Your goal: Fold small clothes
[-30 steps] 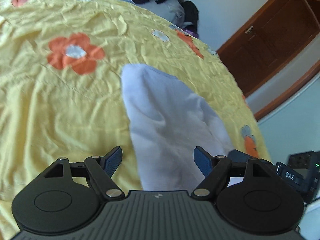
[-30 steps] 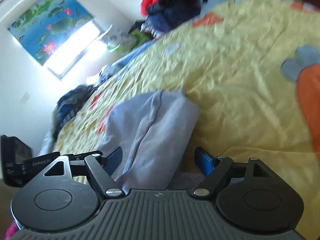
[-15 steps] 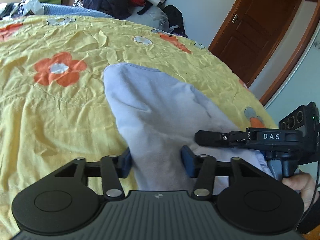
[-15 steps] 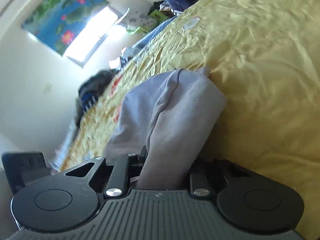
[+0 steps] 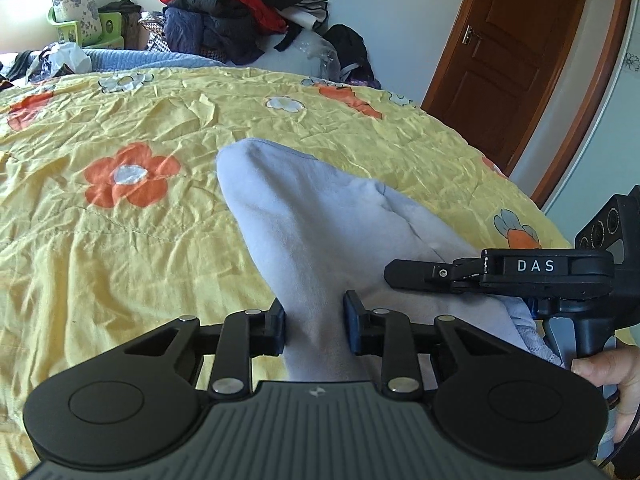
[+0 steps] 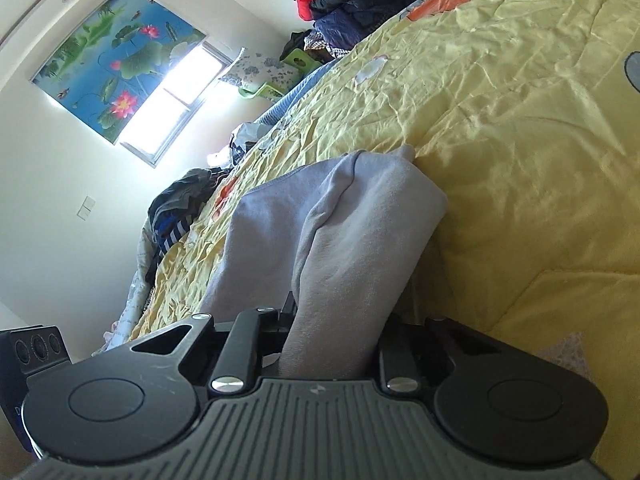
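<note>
Bed (image 5: 120, 264): covered by a creased yellow bedspread with orange and white flowers, filling most of both wrist views.

Far end of the bed: a heap of clothes (image 5: 240, 8), red jacket on top of dark ones, against the wall. A brown wooden door (image 5: 516, 52) stands to its right in the left wrist view. In the right wrist view a lit window (image 6: 172, 100) sits under a blind printed with lotus flowers (image 6: 116, 64).

Garment: a small pale lilac-grey garment (image 5: 316, 216) lies on the bedspread. Its far end rests flat on the bed; its near end is gathered up off the bed toward me, raised at two points. A seam and a fold run along it in the right wrist view (image 6: 360, 220).

My right tongs (image 6: 332, 344): narrow, clamped on a bunched edge of the garment, cloth filling the gap between the pads. From the left wrist view the same tool shows side-on at the right, marked "DAS", with my hand (image 5: 608, 376) on its grip.

My left tongs (image 5: 314, 322): the jaws have just been closing. They now stand narrow, blue pads (image 5: 352, 320) pressed against either side of a pinched ridge of the garment, which rises from the bed between them.
</note>
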Available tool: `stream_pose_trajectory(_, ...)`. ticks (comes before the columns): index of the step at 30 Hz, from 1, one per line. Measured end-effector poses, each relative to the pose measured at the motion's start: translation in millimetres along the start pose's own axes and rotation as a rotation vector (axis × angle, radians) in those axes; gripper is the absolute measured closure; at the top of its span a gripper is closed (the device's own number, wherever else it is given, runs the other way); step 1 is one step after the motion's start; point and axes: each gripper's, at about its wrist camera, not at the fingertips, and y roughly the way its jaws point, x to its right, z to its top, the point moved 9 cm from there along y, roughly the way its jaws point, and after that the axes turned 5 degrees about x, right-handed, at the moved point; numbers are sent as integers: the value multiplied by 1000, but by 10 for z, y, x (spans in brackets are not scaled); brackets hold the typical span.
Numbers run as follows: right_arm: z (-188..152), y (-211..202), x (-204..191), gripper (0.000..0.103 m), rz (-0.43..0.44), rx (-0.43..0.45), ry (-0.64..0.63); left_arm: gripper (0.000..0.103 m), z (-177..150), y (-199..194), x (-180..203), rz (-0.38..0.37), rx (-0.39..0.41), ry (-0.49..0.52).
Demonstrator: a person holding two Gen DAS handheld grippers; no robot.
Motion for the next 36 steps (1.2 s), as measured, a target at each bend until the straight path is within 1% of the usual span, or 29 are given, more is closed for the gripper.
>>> stream_pose_trajectory(4,40,8,-98,80,3,12,-10,78,80,-110,-60,25,30,11)
stream_pose_trajectory(8,84,37,-230,80,14,29,-16,79,214,-263,-152,52,77,27)
stream_pose_trajectory(10,103,60,-307,80,22,35,-20,79,276,-333,-208,58,88,23)
stream_pose_trajectory(12,127,84,-385,80,18,41,-33,79,297,-357,-273,61,80,9)
stream_pose_trajectory(15,171,98,-411,80,-10,49,-43,79,220,-371,-418,27,41,-84)
stream_pose_trajectory(19,141,59,-298,80,-40,51,-19,78,-19,-276,-549,-86,-55,-276)
stream_pose_trajectory(20,127,50,-242,80,-43,51,-2,73,-78,-237,-551,-111,-79,-315)
stream_pose_trajectory(22,97,46,-143,80,-28,47,39,58,-196,-149,-525,-153,-120,-379)
stream_pose_trajectory(23,81,47,-97,80,-23,46,55,46,-237,-114,-491,-175,-128,-401)
stream_pose_trajectory(24,72,51,-58,80,-21,45,67,40,-243,-96,-450,-203,-110,-419)
stream_pose_trajectory(26,48,74,21,79,-14,37,92,40,-245,-50,-368,-239,-96,-437)
stream_pose_trajectory(28,32,95,101,79,-3,36,137,43,-259,7,-291,-262,-90,-449)
stream_pose_trajectory(29,28,98,134,79,3,40,158,65,-268,25,-273,-251,-85,-438)
stream_pose_trajectory(30,27,94,154,79,5,48,171,80,-282,57,-263,-234,-92,-419)
stream_pose_trajectory(32,17,85,135,79,0,59,170,82,-283,51,-276,-249,-76,-437)
stream_pose_trajectory(33,16,83,112,80,2,63,168,83,-268,20,-282,-252,-59,-431)
stream_pose_trajectory(36,40,73,26,80,38,69,184,83,-178,-109,-299,-219,3,-379)
